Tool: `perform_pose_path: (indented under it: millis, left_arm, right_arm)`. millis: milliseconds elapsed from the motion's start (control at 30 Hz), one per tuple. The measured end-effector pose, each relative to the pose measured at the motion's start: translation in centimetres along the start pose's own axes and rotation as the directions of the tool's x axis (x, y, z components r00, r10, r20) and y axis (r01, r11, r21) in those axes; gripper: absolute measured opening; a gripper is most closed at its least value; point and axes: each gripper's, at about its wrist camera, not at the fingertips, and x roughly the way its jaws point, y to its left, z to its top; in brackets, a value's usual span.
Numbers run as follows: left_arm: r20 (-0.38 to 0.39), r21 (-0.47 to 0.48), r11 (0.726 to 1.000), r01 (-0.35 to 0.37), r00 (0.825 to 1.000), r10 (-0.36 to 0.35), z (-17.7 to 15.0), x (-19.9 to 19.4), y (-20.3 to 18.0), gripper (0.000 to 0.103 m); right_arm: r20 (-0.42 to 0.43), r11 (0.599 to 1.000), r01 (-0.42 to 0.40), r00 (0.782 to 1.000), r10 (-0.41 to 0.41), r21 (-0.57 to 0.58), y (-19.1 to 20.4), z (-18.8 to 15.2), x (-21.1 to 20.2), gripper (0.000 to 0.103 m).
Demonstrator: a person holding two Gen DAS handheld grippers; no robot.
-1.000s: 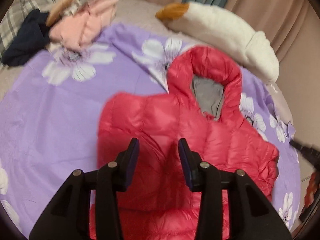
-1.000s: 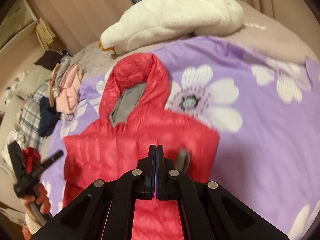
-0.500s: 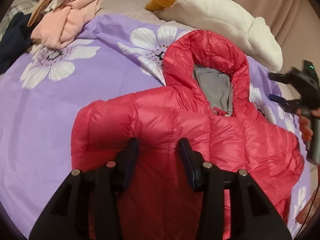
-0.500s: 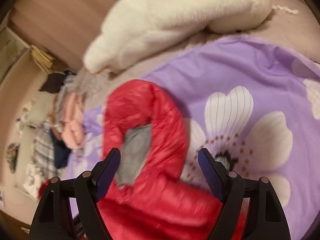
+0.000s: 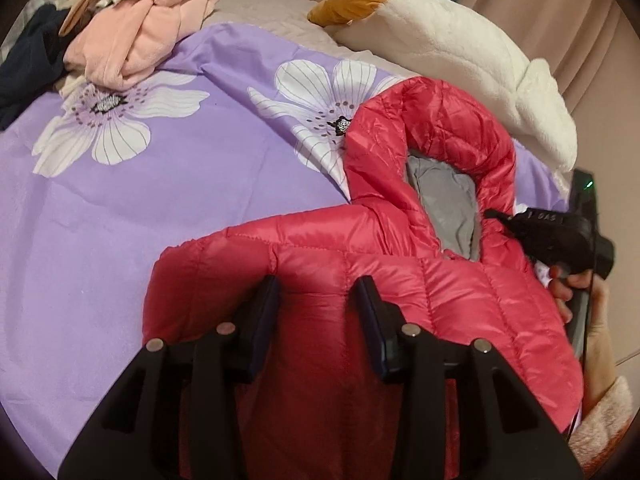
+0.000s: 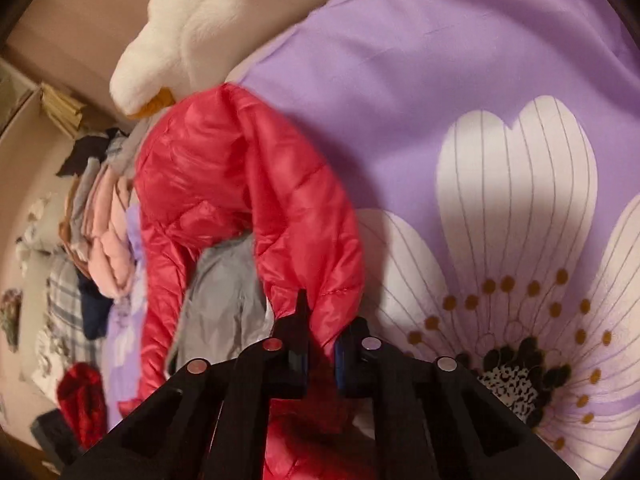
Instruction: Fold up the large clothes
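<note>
The right gripper [image 6: 320, 344] is clamped on the jacket [image 5: 360, 300] at the hood's [image 6: 256, 184] base. The left gripper [image 5: 316, 312], jaws apart, hovers over the shoulder. The jacket lies on the bedspread [image 5: 140, 200], its long axis running away toward the goose [image 5: 460, 48].

to the left of my left claw [image 5: 316, 300] the purple flowered sheet [image 5: 120, 240] lies bare and flat, wide room to pass. the red puffer jacket [image 5: 360, 280] fills the space straight ahead and under the open jaws. at the far left edge a heap of pink and dark clothes [image 5: 136, 40] blocks that corner. behind the hood the white plush goose [image 5: 460, 52] walls off the back. my right claw [image 6: 320, 344] is closed on the hood's rim, and to its right the sheet [image 6: 440, 80] is open.
</note>
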Motion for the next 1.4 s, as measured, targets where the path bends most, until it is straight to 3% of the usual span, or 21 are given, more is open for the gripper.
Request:
perform_pose_path:
  millis: [67, 167, 333, 367, 433, 533, 600, 633, 767, 900, 1000, 1033, 1067, 1100, 1133, 1233, 1300, 1367, 1400]
  left_arm:
    - [-0.004, -0.019, 1.000, 0.008, 1.000, -0.008, 0.0, 0.1, 0.3, 0.041]
    - [-0.004, -0.037, 0.999, 0.012, 1.000, -0.013, 0.0, 0.2, 0.6, 0.041]
    - [0.027, 0.023, 0.998, -0.062, 0.998, 0.061, -0.7, 0.2, -0.7, 0.041]
    - [0.031, 0.018, 0.998, -0.066, 0.997, 0.065, -0.8, 0.2, -0.7, 0.041]
    - [0.028, -0.003, 0.998, -0.062, 0.998, 0.062, -0.8, 0.3, -0.4, 0.041]
    - [0.028, -0.020, 0.998, -0.063, 0.998, 0.064, -0.9, 0.3, -0.3, 0.041]
    - [0.045, 0.011, 0.996, -0.092, 0.995, 0.091, -1.4, 0.2, -0.7, 0.042]
    - [0.049, 0.016, 0.995, -0.101, 0.994, 0.100, -1.6, 0.2, -0.9, 0.042]
    - [0.052, -0.004, 0.995, -0.101, 0.993, 0.101, -1.6, 0.2, -0.6, 0.042]
    - [0.069, 0.017, 0.992, -0.122, 0.990, 0.121, -2.0, 0.2, -0.9, 0.042]
    - [0.083, 0.033, 0.989, -0.147, 0.986, 0.143, -2.3, 0.2, -1.2, 0.042]
    - [0.084, 0.031, 0.988, -0.149, 0.986, 0.146, -2.3, 0.2, -1.2, 0.042]
    - [0.087, 0.030, 0.988, -0.151, 0.985, 0.148, -2.3, 0.2, -1.2, 0.042]
    - [0.089, 0.031, 0.988, -0.151, 0.985, 0.148, -2.4, 0.2, -1.2, 0.042]
    - [0.090, 0.031, 0.988, -0.151, 0.985, 0.147, -2.4, 0.2, -1.2, 0.042]
    - [0.091, 0.031, 0.988, -0.149, 0.985, 0.146, -2.4, 0.3, -1.2, 0.042]
    - [0.094, 0.031, 0.989, -0.147, 0.985, 0.144, -2.4, 0.3, -1.2, 0.042]
    - [0.101, 0.028, 0.990, -0.140, 0.985, 0.137, -2.5, 0.3, -1.1, 0.042]
    - [0.104, 0.027, 0.990, -0.137, 0.986, 0.134, -2.5, 0.3, -1.0, 0.042]
  right_arm:
    - [0.052, 0.997, -0.003, 0.999, 0.007, -0.073, 1.8, -0.1, -1.8, 0.006]
    - [0.125, 0.974, -0.099, 0.984, 0.126, -0.205, 4.5, -0.6, -6.1, 0.006]
    - [0.126, 0.906, -0.138, 0.971, 0.204, -0.400, 7.8, -4.4, -11.8, 0.006]
    - [0.112, 0.877, -0.156, 0.967, 0.230, -0.454, 8.3, -6.0, -12.7, 0.006]
    - [0.101, 0.840, -0.129, 0.972, 0.213, -0.527, 9.2, -8.4, -13.8, 0.006]
    - [0.029, 0.748, -0.150, 0.975, 0.220, -0.646, 11.1, -12.5, -14.6, 0.006]
    - [-0.005, 0.697, -0.121, 0.986, 0.166, -0.707, 11.9, -15.2, -14.0, 0.006]
    - [-0.023, 0.694, -0.120, 0.989, 0.148, -0.710, 11.7, -16.1, -13.6, 0.006]
    - [-0.086, 0.766, -0.166, 0.986, 0.144, -0.621, 9.0, -18.3, -12.7, 0.008]
    - [-0.096, 0.822, -0.194, 0.981, 0.169, -0.535, 6.5, -18.2, -15.6, 0.008]
    - [-0.080, 0.812, -0.169, 0.985, 0.150, -0.559, 6.4, -18.5, -18.9, 0.009]
    - [-0.049, 0.806, -0.139, 0.990, 0.136, -0.576, 6.5, -18.2, -20.0, 0.020]
    - [-0.005, 0.810, -0.101, 0.993, 0.120, -0.578, 6.6, -17.7, -20.8, 0.048]
    - [0.037, 0.827, -0.073, 0.993, 0.113, -0.558, 6.9, -17.0, -21.0, 0.064]
    - [0.078, 0.856, -0.062, 0.990, 0.119, -0.514, 6.7, -15.9, -21.5, 0.087]
    - [0.093, 0.924, -0.176, 0.971, 0.219, -0.339, 5.6, -11.9, -21.0, 0.092]
    - [0.094, 0.973, -0.206, 0.972, 0.216, -0.107, 3.9, -7.9, -18.7, 0.092]
    - [0.080, 0.959, -0.269, 0.962, 0.263, 0.087, 1.9, -5.1, -17.1, 0.092]
    - [0.072, 0.925, -0.341, 0.940, 0.334, 0.169, 1.1, -3.8, -15.8, 0.092]
